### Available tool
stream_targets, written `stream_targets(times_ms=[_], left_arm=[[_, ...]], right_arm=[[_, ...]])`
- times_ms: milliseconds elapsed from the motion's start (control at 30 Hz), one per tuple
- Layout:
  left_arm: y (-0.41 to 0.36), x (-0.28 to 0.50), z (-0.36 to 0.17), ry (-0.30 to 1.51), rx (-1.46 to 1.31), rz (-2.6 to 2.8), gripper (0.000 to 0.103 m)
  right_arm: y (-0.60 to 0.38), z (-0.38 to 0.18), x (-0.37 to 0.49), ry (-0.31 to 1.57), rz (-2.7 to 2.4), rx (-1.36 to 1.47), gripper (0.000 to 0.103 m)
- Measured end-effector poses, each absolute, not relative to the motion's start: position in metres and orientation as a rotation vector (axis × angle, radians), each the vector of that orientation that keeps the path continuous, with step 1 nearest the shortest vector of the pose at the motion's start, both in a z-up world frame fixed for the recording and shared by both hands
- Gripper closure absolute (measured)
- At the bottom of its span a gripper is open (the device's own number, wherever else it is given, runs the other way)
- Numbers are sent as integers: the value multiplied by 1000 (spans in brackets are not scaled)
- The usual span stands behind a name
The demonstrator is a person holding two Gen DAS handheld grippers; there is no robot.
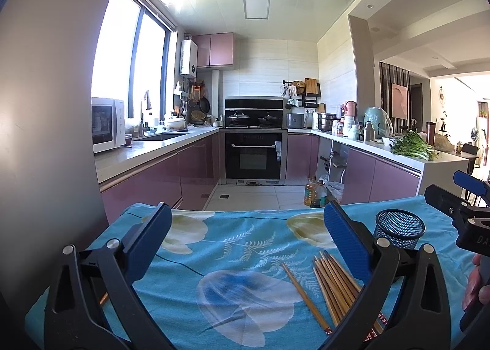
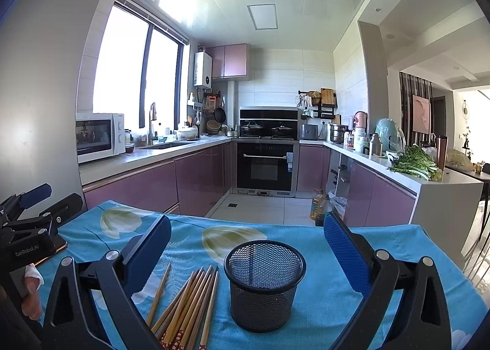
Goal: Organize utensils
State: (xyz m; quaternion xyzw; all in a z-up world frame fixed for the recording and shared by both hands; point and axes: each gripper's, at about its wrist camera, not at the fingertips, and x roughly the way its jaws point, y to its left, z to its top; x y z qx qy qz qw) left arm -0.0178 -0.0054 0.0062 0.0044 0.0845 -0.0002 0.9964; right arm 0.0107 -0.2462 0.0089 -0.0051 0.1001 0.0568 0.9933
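Several wooden chopsticks (image 2: 186,307) lie in a loose bundle on the blue floral tablecloth (image 2: 330,313), just left of an empty black mesh cup (image 2: 264,284) that stands upright. My right gripper (image 2: 247,246) hovers open above cup and chopsticks, holding nothing. In the left wrist view the chopsticks (image 1: 330,285) lie low right, one apart (image 1: 306,296) to their left, and the mesh cup (image 1: 399,229) stands behind them. My left gripper (image 1: 247,227) is open and empty over the cloth (image 1: 232,252). Each gripper shows at the edge of the other's view.
The table's far edge faces a kitchen floor with oil bottles (image 2: 320,207). Purple cabinets, an oven (image 2: 265,166) and a microwave (image 2: 99,137) lie beyond. A counter with greens (image 2: 413,163) stands at the right. A hand (image 2: 30,292) holds the left gripper.
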Motion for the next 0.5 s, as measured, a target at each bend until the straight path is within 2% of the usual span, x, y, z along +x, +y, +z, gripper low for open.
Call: stream_targets(times_ms=[500], left_arm=[[-7,-17,5,170,8,-2,5]], right_arm=[[-246,9,11,205,116,-9,6]])
